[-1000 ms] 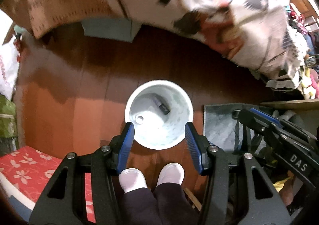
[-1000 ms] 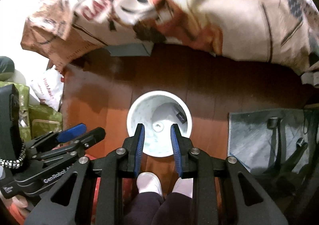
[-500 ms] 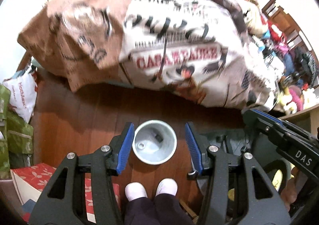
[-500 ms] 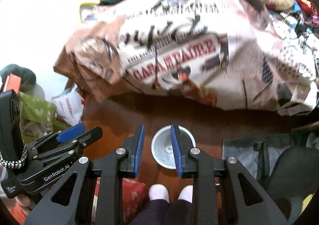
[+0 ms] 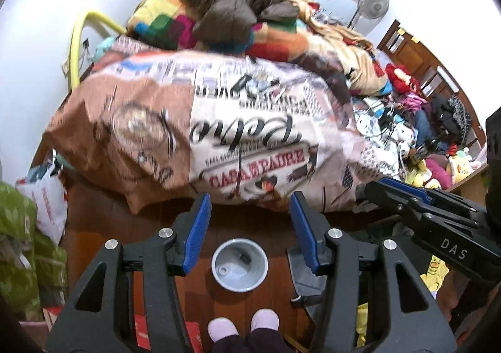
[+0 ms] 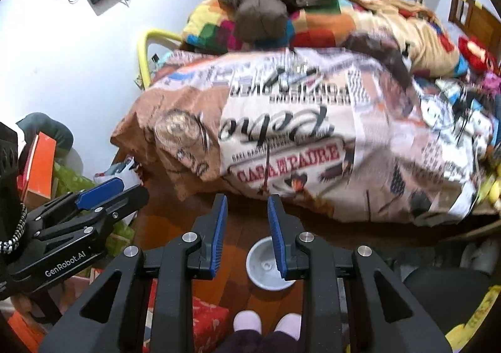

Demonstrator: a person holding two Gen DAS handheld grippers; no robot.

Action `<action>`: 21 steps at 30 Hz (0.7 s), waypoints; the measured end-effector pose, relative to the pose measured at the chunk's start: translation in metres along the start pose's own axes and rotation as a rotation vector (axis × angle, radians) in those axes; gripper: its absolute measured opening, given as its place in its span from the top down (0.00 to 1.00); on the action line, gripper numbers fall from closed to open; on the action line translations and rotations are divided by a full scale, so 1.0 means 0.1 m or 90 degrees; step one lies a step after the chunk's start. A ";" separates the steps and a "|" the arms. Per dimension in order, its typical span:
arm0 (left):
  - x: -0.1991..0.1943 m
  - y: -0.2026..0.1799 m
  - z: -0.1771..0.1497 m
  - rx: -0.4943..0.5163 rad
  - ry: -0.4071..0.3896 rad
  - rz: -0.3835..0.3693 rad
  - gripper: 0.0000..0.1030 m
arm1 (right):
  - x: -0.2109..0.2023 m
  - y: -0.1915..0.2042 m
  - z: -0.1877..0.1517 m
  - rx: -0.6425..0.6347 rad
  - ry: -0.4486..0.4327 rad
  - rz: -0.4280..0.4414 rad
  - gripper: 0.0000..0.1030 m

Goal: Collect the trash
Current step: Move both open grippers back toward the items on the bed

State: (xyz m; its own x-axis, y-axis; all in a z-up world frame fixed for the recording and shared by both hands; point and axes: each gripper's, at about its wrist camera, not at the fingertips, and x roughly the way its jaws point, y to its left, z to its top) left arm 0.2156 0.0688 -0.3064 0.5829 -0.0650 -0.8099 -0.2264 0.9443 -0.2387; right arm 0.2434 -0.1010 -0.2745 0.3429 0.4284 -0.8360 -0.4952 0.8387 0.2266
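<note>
bin: grey trash bin [image 5: 239, 264] on the wood floor [image 5: 94, 227], just ahead of white-socked feet [image 5: 220, 329], bits of trash inside
around: bed under a newsprint quilt [image 5: 244, 140] just behind the bin, white bag [image 5: 47, 199] far left
left gripper [image 5: 247, 229]: jaws roughly half apart, empty
right gripper [image 6: 245, 235]: narrow gap, holding nothing
vs a second ago: both lifted well up, bin looks way smaller, whole bed now showing

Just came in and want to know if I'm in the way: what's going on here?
A person stands on the wooden floor with a handheld gripper in each hand, collecting trash. Both the left gripper and the right gripper are open and empty, held high above a grey waste bin by the person's feet. The bin holds a couple of small pieces, one dark, one pale and round. Ahead lies a bed under a newspaper-print cover.
</note>
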 end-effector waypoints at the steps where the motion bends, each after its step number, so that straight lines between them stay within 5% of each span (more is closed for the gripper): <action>1: -0.04 0.00 0.07 0.004 -0.010 -0.001 0.50 | -0.06 0.02 0.06 -0.001 -0.015 -0.003 0.76; 6: -0.11 0.00 0.33 0.008 -0.048 0.006 0.48 | -0.16 -0.01 0.25 0.015 -0.080 -0.001 0.75; 8: -0.04 0.00 0.44 0.008 -0.053 0.014 0.40 | -0.13 -0.05 0.32 0.018 -0.097 -0.007 0.64; 9: -0.01 0.00 0.46 0.009 -0.055 0.016 0.39 | -0.09 -0.10 0.36 0.022 -0.104 -0.015 0.49; 11: 0.13 -0.04 0.55 0.016 -0.045 0.021 0.38 | -0.03 -0.19 0.42 0.035 -0.117 -0.025 0.40; 21: 1.01 -0.42 0.92 -0.011 0.020 0.024 0.38 | 0.28 -0.91 0.81 0.062 -0.093 -0.018 0.40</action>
State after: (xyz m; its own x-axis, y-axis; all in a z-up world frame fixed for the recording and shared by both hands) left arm 0.3553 0.0522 -0.3287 0.5492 -0.0401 -0.8347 -0.2616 0.9404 -0.2173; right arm 0.3625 -0.1381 -0.2781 0.4710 0.4427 -0.7630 -0.4069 0.8765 0.2573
